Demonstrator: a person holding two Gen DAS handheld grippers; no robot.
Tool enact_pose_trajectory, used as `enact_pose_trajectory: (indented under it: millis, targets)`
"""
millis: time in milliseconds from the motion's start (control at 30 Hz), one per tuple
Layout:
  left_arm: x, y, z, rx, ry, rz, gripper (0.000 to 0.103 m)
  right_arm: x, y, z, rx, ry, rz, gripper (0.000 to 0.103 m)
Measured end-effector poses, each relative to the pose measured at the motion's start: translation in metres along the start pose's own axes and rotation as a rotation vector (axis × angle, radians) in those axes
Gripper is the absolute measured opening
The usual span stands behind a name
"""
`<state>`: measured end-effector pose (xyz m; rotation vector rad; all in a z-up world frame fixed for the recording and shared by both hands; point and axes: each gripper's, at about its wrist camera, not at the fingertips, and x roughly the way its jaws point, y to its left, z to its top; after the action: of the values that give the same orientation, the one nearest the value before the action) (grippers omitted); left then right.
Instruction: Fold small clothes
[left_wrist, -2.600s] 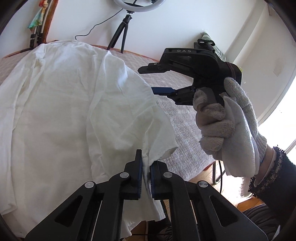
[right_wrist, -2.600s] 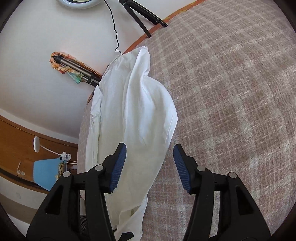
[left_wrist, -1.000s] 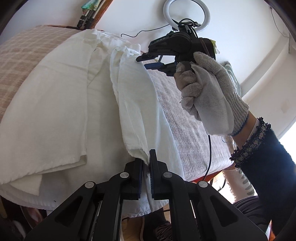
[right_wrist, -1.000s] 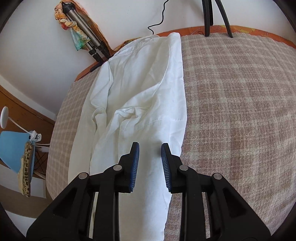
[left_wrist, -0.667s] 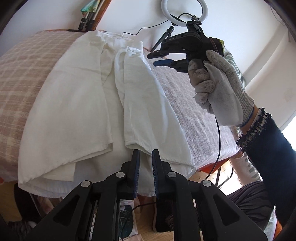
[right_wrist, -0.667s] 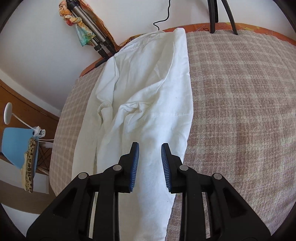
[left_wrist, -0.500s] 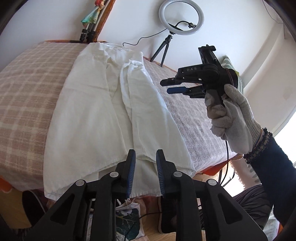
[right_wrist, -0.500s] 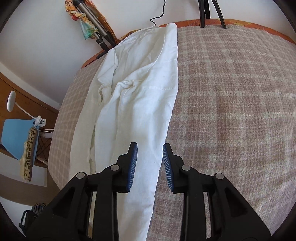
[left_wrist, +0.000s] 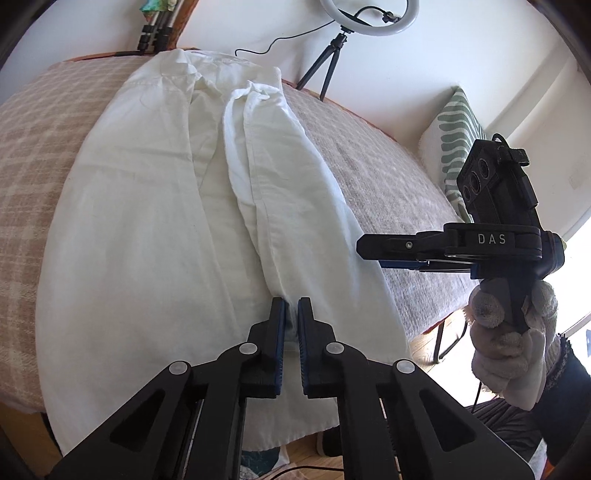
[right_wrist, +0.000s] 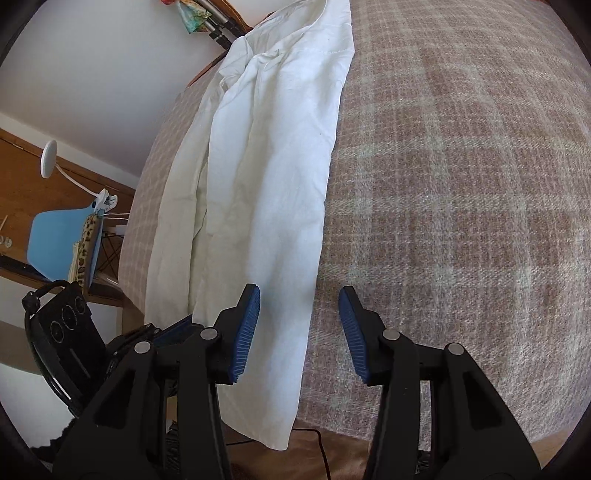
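Left wrist view is mostly filled by the bed, its checked blanket (left_wrist: 388, 173) running from the left edge to the right. A white shirt (left_wrist: 147, 221) lies lengthwise down the middle of the frame, collar at the top and hem hanging off the near edge at the bottom. Both long sides are already turned in toward the centre, so it reads as a narrow strip. The right-hand panel is ridged and creased near the collar.

At lower centre the left gripper (left_wrist: 291, 314) is clenched, its tips at the inner edge of the right-hand panel. Whether any cloth is caught between the pads cannot be made out. At the right of the frame a gloved hand (left_wrist: 506, 332) holds the other tool clear of the fabric. In the right wrist view the right gripper (right_wrist: 299, 314) has just been opening. Its jaws stand released above the shirt's outer edge, which shows between the pads but is not pressed by them.

The step in hand looks like taking the hem end to fold it up toward the collar. To do it well, each tool should bite all the layers at its hem corner, the right closing squarely over the outer edge. Both should then lift together at even height, keeping the hem taut so the turned-in sides do not spill open. The crumple near the collar is best smoothed first.
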<state>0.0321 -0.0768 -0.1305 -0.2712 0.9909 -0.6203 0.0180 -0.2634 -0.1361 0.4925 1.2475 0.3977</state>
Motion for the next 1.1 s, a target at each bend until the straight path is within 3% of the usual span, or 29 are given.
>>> enact_pose_trajectory:
  millis: [100, 133, 167, 267, 367, 467, 567, 667, 800, 900, 1000, 1100]
  targets:
    - [-0.002, -0.003, 0.001, -0.006, -0.018, -0.003, 0.002, -0.002, 0.0, -0.01, 0.002, -0.006, 0.019, 0.044]
    - [-0.005, -0.003, 0.002, -0.009, -0.028, -0.001, 0.002, -0.002, 0.0, -0.011, 0.008, -0.008, 0.025, 0.025]
    - [-0.009, -0.004, 0.004, -0.015, -0.037, 0.0, 0.002, -0.001, 0.0, -0.011, 0.02, 0.003, 0.036, 0.014]
    - [-0.028, -0.012, 0.005, 0.005, -0.08, -0.004, 0.002, -0.011, 0.005, -0.013, 0.027, -0.022, 0.026, 0.007]
    - [-0.03, -0.018, 0.0, 0.056, -0.088, 0.028, 0.002, -0.021, 0.007, -0.014, -0.008, -0.039, -0.072, 0.006]
    - [-0.01, -0.01, -0.008, 0.051, -0.019, 0.073, 0.002, -0.01, 0.002, -0.015, -0.03, -0.006, -0.2, 0.005]
    - [-0.009, -0.002, -0.009, 0.014, 0.016, 0.049, 0.002, -0.018, 0.007, -0.011, -0.061, -0.031, -0.201, 0.005]
    - [-0.027, -0.008, 0.001, 0.063, -0.017, 0.065, 0.002, -0.037, 0.019, 0.006, -0.138, -0.139, -0.209, 0.005]
    - [-0.047, -0.011, 0.023, 0.134, -0.061, 0.11, 0.014, -0.043, 0.035, 0.039, -0.176, -0.232, -0.164, 0.005]
    - [-0.054, 0.002, 0.044, 0.143, -0.088, 0.168, 0.023, -0.026, 0.048, 0.065, -0.189, -0.247, -0.171, 0.005]
    - [-0.055, 0.02, 0.064, 0.14, -0.098, 0.22, 0.024, -0.004, 0.052, 0.093, -0.182, -0.221, -0.176, 0.005]
    - [-0.047, 0.037, 0.084, 0.14, -0.092, 0.257, 0.024, 0.026, 0.055, 0.113, -0.201, -0.196, -0.238, 0.005]
